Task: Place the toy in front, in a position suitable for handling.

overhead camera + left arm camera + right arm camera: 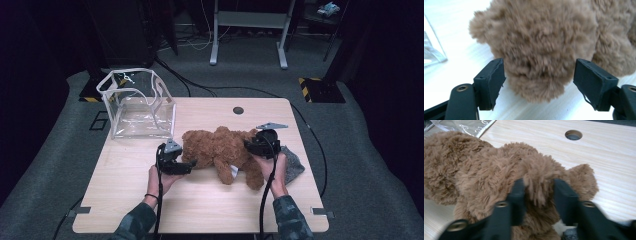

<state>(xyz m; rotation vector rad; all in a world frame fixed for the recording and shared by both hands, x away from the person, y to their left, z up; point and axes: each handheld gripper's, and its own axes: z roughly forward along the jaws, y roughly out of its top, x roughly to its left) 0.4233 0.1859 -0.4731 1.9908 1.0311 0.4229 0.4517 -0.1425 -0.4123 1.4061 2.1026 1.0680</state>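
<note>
The clear, white-edged plastic box [137, 107] at the far left holds nothing. The left gripper [539, 82] is spread around the fluffy brown teddy bear [222, 150] lying near it. The right gripper [539, 192] pinches the bear's fur.

No readable text, label, brand, number or sign anywhere in view.

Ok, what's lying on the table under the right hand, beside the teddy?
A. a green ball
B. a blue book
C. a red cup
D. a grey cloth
D: in the high view a grey cloth lies at the table's right edge, beside the teddy and under the right hand.
</note>
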